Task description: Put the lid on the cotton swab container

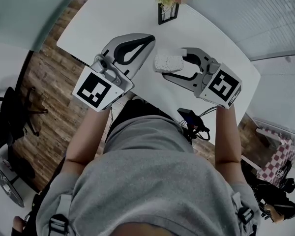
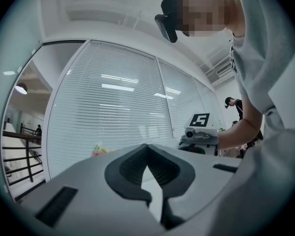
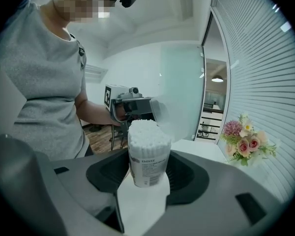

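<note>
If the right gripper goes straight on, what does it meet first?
Past the swab container held by the right gripper, probably the clear lid in the left gripper; depth is unclear.

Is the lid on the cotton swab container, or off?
Off. The cotton swab container in the right gripper shows bare swab tips; the clear lid is held apart by the left gripper.

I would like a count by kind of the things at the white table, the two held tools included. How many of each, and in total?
Hand-held grippers, left hand-held gripper and right hand-held gripper: 2
Cotton swab container: 1
Clear lid: 1
Vase of flowers: 1
Total: 5
</note>
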The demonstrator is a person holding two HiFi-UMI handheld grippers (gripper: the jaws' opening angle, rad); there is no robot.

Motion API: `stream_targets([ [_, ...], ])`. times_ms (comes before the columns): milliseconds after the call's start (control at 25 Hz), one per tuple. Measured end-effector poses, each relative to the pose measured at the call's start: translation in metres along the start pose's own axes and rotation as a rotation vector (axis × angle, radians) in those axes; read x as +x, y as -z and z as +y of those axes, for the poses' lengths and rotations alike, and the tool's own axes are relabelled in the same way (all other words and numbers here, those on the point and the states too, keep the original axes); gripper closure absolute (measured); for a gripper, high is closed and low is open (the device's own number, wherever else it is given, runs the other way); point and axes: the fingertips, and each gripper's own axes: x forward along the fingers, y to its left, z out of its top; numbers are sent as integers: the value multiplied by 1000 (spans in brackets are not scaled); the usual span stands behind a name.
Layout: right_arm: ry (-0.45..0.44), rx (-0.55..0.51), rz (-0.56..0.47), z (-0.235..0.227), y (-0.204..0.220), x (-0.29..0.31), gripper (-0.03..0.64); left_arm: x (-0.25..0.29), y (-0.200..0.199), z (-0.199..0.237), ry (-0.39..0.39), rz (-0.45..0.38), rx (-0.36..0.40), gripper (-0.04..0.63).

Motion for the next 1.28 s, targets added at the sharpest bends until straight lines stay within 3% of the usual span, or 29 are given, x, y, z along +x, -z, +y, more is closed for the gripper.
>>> stream_targets([
  [720,-17,-4,-24,2,1,1,374,0,-6,-9,29,-24,11,591],
  [1000,3,8,-21,-2,2,3,374,0,-18,-25,94,-71,16,591],
  [1280,28,7,-15,-4,2,-1,374,1,-16,-42,147,-64,7,591],
])
